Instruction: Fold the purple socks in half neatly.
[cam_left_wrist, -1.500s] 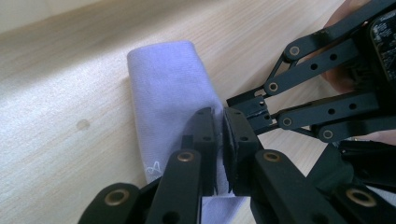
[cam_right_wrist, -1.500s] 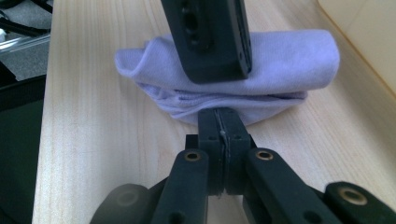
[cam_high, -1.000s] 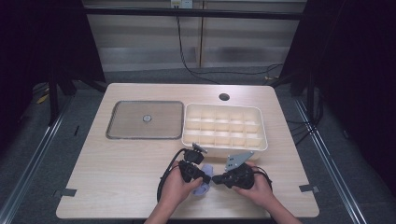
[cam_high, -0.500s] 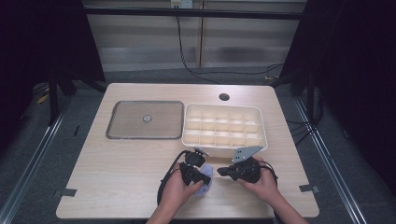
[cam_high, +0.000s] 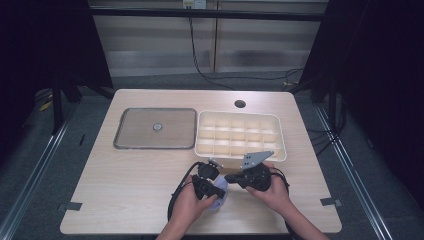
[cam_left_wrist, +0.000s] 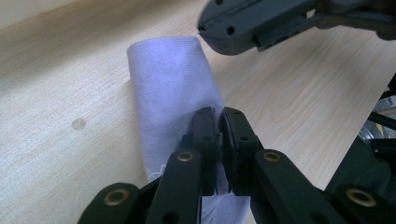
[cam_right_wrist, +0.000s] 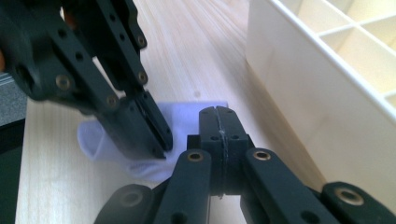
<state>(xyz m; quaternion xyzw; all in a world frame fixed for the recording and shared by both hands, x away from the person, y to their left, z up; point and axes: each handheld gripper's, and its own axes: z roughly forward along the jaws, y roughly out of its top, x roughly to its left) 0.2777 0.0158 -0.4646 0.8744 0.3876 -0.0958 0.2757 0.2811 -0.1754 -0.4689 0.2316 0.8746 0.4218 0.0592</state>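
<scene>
Even overhead light, blurred close foregrounds

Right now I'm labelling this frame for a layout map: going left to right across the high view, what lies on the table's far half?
Flat grey tray with a small round piece at its middle → cream divided box. The table's round hole sits behind the box, so I leave it out.
</scene>
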